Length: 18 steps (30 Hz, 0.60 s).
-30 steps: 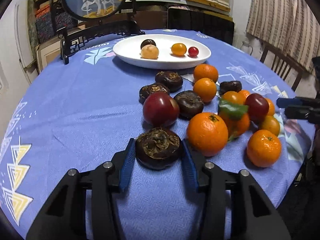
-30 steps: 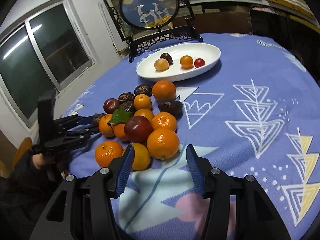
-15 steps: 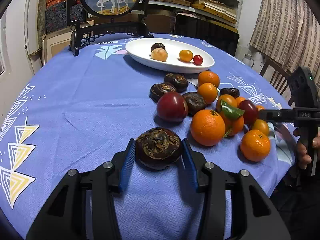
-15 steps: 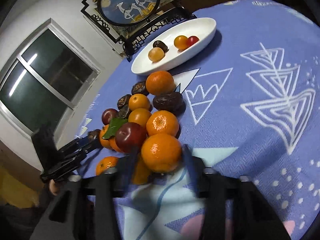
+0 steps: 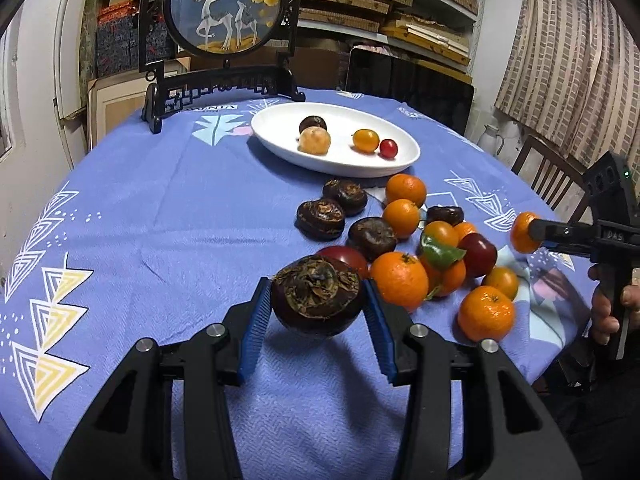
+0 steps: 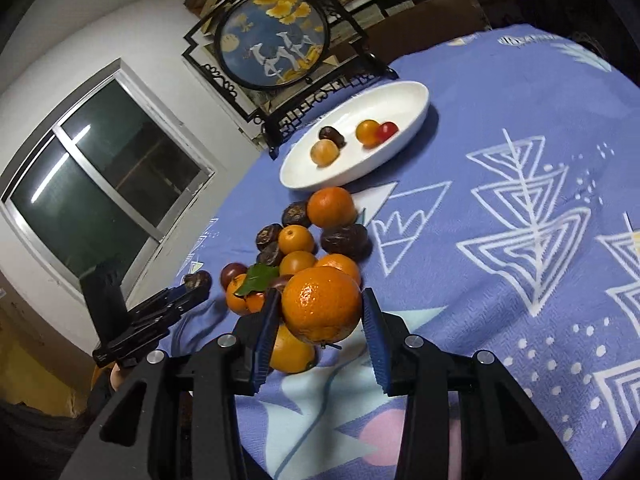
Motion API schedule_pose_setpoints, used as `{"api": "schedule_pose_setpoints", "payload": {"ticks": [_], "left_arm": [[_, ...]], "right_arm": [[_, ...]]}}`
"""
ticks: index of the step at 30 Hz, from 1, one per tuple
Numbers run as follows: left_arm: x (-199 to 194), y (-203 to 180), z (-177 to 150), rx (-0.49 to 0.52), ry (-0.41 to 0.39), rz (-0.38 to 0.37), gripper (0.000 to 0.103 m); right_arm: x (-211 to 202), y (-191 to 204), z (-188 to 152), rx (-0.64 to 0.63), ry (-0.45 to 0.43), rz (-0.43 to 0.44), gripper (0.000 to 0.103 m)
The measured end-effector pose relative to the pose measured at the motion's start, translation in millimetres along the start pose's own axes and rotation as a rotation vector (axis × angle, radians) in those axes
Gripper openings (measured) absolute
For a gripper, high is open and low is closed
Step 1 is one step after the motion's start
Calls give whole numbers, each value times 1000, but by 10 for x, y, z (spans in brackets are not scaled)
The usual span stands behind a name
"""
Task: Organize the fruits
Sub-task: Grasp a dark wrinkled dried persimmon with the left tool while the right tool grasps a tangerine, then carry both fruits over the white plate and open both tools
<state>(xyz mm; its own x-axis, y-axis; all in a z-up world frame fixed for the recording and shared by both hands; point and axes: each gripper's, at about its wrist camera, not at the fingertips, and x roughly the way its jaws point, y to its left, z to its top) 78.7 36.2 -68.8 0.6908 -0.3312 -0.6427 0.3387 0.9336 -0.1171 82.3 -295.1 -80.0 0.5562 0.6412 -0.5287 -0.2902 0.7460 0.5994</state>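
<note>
Between your left gripper's (image 5: 316,316) blue pads a dark chestnut (image 5: 317,297) sits pinched just above the cloth (image 5: 160,216), while your right gripper (image 6: 320,320) clamps an orange (image 6: 321,305) over the fruit pile (image 6: 296,252) near the table's front edge, the white plate (image 5: 276,136) well beyond.

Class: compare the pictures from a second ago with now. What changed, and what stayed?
The right claw closed on an orange and lifted it. The left claw, already gripping the water chestnut, raised it off the cloth. The white plate and its four fruits stayed put.
</note>
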Motion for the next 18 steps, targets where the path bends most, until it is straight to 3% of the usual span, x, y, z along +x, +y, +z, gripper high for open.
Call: {"api": "schedule_pose_setpoints", "payload": {"ticks": [5, 10, 18], "left_arm": [[-24, -17, 94, 7, -8, -8, 45], [18, -4, 286, 12, -15, -22, 45], [228, 54, 1049, 32, -60, -50, 45]], "right_arm": [[-97, 20, 62, -3, -18, 0, 41], [-264, 140, 335, -47, -56, 1, 41], [-131, 145, 1113, -37, -87, 18, 41]]}}
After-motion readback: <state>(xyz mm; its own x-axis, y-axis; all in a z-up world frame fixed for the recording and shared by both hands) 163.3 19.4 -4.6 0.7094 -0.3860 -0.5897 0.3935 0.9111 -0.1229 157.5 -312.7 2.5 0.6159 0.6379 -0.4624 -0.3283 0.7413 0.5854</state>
